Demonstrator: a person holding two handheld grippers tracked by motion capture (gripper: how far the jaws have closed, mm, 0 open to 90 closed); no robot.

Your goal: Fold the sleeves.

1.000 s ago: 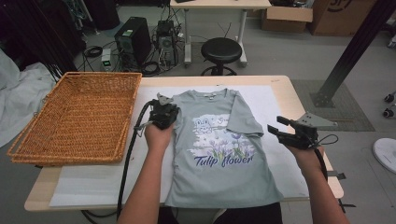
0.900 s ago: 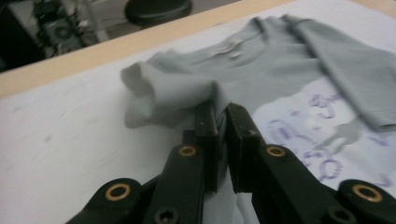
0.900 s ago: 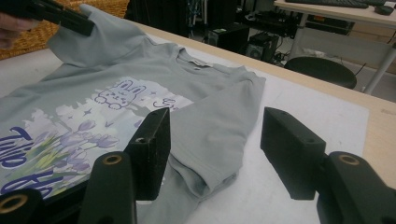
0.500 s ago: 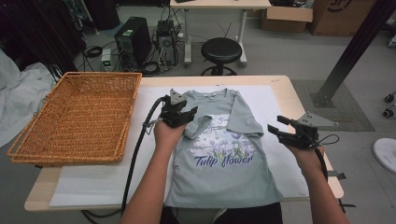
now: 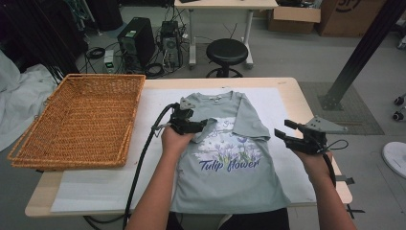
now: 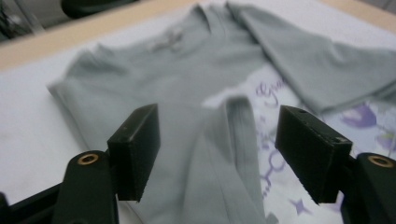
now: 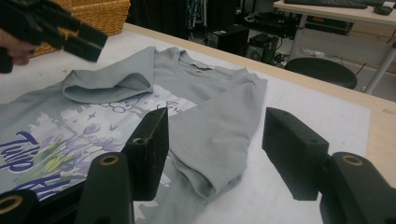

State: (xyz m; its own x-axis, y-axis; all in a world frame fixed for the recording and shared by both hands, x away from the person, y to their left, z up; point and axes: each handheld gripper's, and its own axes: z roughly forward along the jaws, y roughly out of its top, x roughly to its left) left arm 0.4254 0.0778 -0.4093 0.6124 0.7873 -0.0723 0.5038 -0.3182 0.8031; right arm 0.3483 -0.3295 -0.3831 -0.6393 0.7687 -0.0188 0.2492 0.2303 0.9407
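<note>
While jaws have just been opening, left gripper hovers over T-shirt.

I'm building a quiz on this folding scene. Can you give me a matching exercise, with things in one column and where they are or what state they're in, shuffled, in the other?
Things:
1. T-shirt
2. wicker basket
3. left gripper
4. right gripper

Places or states:
A. at the table's left end, nothing in it
B. open, off the shirt's right edge
C. flat on the white mat, both sleeves folded inward
D. jaws apart above the folded left sleeve, having just opened

Pairs: 1-C, 2-A, 3-D, 4-B
</note>
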